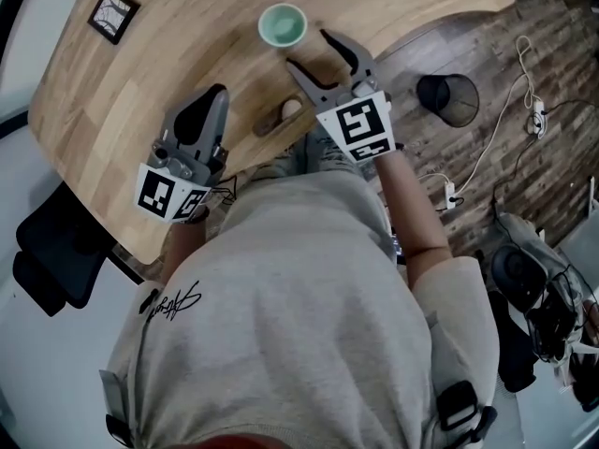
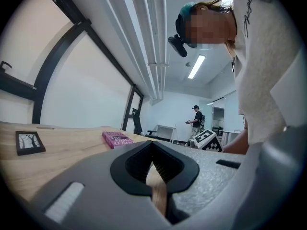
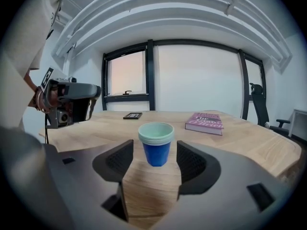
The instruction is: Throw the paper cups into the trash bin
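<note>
Our left tongs [image 1: 215, 94] hang closed and empty over the counter [image 1: 187, 26], out of the way; our right tongs [image 1: 307, 49] gape wide, aimed to take the stacked paper cups [image 1: 283, 24] just beyond their tips; the trash bin [image 1: 447, 98] waits on the floor

A pink book [image 3: 205, 120] and a picture frame [image 1: 113, 13] lie on the wooden table [image 1: 168, 64].

The right gripper [image 1: 307, 49] is being held out at the upper centre of the head view with its jaws spread wide (the bare forearm [image 1: 412, 204] is being stretched behind it). The left gripper [image 1: 215, 96] is being held at centre left, jaws together.
</note>
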Demonstrator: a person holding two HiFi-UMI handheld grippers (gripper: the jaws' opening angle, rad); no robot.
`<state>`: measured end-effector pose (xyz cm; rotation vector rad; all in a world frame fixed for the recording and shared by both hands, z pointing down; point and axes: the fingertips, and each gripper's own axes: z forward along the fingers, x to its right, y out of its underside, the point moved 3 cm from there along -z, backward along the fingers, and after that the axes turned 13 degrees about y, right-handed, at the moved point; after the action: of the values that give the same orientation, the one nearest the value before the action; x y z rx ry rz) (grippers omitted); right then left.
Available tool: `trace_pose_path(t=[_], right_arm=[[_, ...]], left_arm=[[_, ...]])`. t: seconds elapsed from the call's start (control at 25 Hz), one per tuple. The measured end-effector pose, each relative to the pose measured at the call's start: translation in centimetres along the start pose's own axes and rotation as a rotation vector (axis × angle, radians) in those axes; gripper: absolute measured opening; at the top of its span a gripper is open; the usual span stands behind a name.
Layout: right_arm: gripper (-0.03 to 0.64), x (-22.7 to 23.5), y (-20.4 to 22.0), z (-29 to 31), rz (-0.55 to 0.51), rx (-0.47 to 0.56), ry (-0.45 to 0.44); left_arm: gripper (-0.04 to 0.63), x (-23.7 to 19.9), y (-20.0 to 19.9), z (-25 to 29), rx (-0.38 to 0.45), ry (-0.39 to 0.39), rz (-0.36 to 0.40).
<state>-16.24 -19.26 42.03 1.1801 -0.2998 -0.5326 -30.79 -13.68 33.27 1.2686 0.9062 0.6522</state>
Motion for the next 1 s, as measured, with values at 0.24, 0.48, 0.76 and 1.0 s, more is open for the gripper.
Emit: trace_pose_path(t=[0.24, 0.48, 0.76, 1.0], right_arm=[[0.284, 0.1, 0.9, 2.2, -0.009, -0.045, 0.01], [0.293, -0.5, 1.9, 3.9, -0.057, -0.072, 0.006], [0.293, -1.2, 2.0, 5.6, -0.053, -0.086, 0.024], [0.291, -1.3, 2.1, 6.6, -0.048, -0.107, 0.06]], left_arm=[[0.003, -0.1, 0.3, -0.7, -0.013, -0.022, -0.003], [0.003, -0.5, 0.1, -1.7, -0.012, -0.046, 0.0], [0.003, -1.3, 0.4, -3.1, -0.008, -0.066, -0.008], [0.003, -2.0, 0.2, -3.9, -0.003, -0.061, -0.004]])
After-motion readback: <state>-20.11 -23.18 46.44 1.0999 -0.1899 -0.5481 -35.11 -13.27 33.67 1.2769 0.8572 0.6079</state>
